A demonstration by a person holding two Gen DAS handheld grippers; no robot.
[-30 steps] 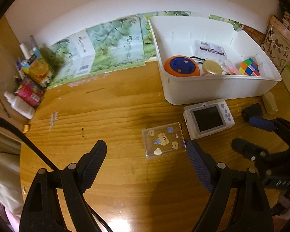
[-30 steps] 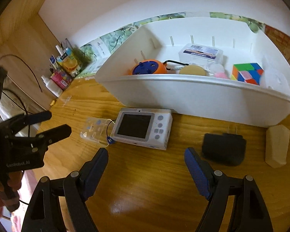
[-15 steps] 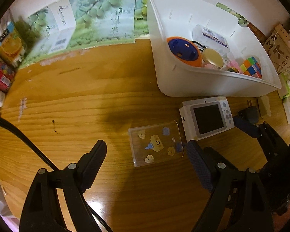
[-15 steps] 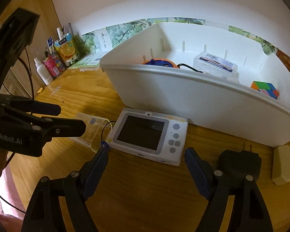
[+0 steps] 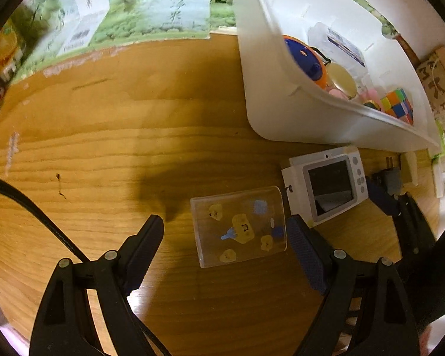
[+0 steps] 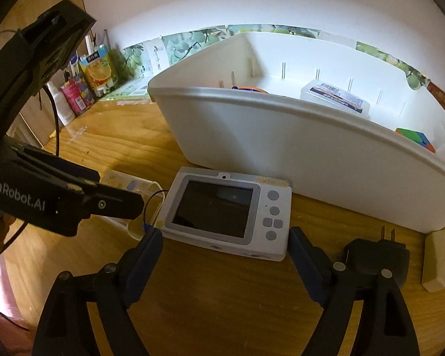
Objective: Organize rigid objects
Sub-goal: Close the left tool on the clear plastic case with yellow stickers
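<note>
A clear plastic case with yellow stickers lies flat on the wooden table. My left gripper is open just above it, the case lying toward its right finger. A white toy camera lies beside the case, also in the left wrist view. My right gripper is open with its fingers at the camera's two near corners. The white bin behind holds an orange-blue disc, a colour cube and a clear box.
A black plug adapter and a cream block lie on the table right of the camera. Cartons and bottles stand at the far left by the wall. Green printed sheets lie at the back.
Both grippers have moved forward and down. The left one now hangs over the clear case; the right one has closed in on the camera. Both stay open.
</note>
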